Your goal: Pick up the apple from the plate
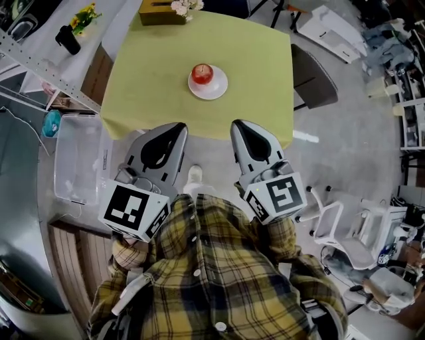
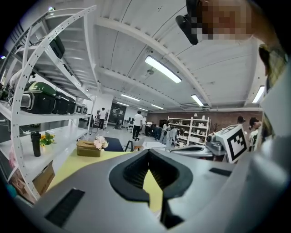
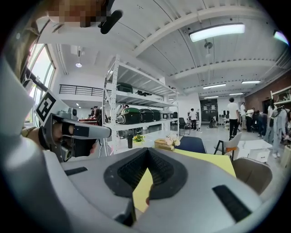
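Note:
A red apple (image 1: 202, 73) sits on a small white plate (image 1: 216, 88) near the middle of a yellow-green table (image 1: 252, 60). Neither gripper view shows the apple or the plate. My left gripper (image 1: 180, 127) and right gripper (image 1: 236, 125) are side by side over the table's near edge, a good way short of the plate. Both are shut with nothing in them. In the left gripper view the left gripper (image 2: 148, 153) has its jaws met at the tip, with the right gripper (image 2: 200, 150) beside it. In the right gripper view the right gripper (image 3: 146, 150) looks the same.
A tissue box with flowers (image 1: 161, 12) stands at the table's far edge. A grey chair (image 1: 312, 76) is at the table's right side. A clear plastic bin (image 1: 78, 159) and a white shelf rack (image 1: 40, 66) stand on the left. White office chairs (image 1: 345, 232) are at the right.

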Demonstrator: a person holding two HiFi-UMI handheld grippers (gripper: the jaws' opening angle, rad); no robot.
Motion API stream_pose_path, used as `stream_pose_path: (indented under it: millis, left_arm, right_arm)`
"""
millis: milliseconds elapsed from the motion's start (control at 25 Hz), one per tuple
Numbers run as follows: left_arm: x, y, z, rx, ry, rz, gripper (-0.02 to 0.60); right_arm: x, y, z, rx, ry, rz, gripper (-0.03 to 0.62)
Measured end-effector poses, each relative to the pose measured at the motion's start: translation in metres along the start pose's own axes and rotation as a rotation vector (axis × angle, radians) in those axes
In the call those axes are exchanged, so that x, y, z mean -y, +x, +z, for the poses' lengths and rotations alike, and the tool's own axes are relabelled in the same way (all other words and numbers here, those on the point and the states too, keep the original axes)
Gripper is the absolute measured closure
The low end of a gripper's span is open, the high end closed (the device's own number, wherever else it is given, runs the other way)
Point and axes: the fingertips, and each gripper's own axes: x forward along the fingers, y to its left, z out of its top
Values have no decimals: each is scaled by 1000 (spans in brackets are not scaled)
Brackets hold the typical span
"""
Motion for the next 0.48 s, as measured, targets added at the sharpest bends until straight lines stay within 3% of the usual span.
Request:
stream_pose_path:
  millis: [480]
  left_arm:
    - [-20,46,1,1,-22,32,574]
  right_arm:
    - [29,33,-5,-21,-12,49,597]
